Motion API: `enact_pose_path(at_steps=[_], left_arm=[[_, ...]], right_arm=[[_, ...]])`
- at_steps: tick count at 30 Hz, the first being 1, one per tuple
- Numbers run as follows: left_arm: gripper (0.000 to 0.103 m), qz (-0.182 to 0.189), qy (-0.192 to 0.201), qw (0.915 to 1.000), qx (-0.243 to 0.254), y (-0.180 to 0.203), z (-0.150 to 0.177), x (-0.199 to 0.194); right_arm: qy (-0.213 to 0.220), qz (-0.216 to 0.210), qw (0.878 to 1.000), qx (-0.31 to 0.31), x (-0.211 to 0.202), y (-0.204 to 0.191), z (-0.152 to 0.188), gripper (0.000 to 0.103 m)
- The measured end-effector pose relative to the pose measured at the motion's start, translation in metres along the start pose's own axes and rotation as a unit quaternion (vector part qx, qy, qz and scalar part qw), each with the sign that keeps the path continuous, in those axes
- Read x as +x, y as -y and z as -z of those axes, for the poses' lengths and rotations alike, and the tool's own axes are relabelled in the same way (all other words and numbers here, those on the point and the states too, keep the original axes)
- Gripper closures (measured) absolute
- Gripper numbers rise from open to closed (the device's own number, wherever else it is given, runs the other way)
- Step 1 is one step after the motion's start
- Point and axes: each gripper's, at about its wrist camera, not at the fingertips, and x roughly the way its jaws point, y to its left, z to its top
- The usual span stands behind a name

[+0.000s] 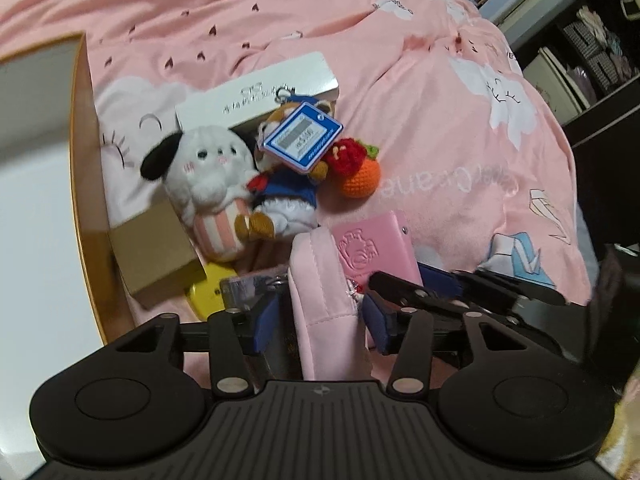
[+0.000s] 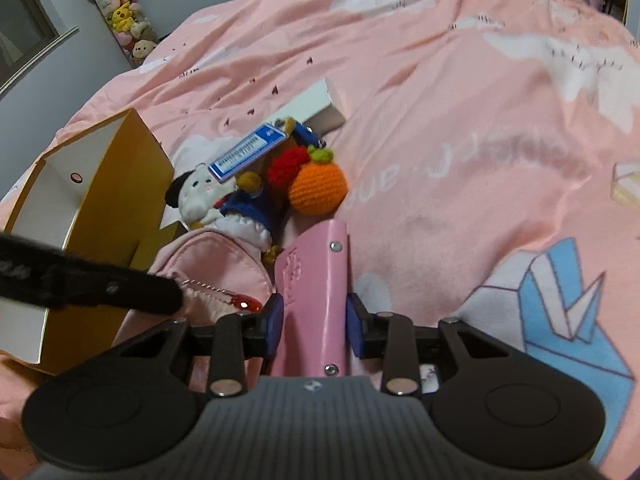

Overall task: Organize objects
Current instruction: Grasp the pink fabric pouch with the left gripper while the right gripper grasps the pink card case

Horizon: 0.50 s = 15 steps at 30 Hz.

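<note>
Early stage: your right gripper (image 2: pixel 315 326) clamps the pink wallet (image 2: pixel 316 292) at frame centre, left gripper (image 1: pixel 320 316) straddles the pink pouch (image 1: pixel 326 292) w/ pads apart, while plush dog (image 1: pixel 208 176), crochet orange (image 1: pixel 360 178) & white box (image 1: pixel 256 92) lie unsorted mid-frame on the duvet (image 1: pixel 440 120).

A home bedroom: a bed under a pink cloud-print duvet (image 2: pixel 440 100), a column of plush toys (image 2: pixel 122 12) against the wall.
</note>
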Motion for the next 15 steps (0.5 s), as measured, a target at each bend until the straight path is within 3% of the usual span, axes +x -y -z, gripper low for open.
enact_pose_path(at_steps=[6,8,15], left_arm=[[0.043,0.017,-0.015,0.9997,-0.01,-0.002,0.014,0.014],[0.056,0.013,-0.01,0.9998,-0.011,-0.003,0.018,0.015],[0.069,0.007,0.045,0.9989,0.007,-0.004,0.032,-0.007]], right_arm=[[-0.008,-0.024,0.999,0.025,0.007,0.009,-0.001,0.073],[-0.006,-0.026,0.999,0.026,0.004,0.009,0.0,0.075],[0.01,-0.021,1.0,-0.005,-0.021,-0.008,-0.001,0.083]])
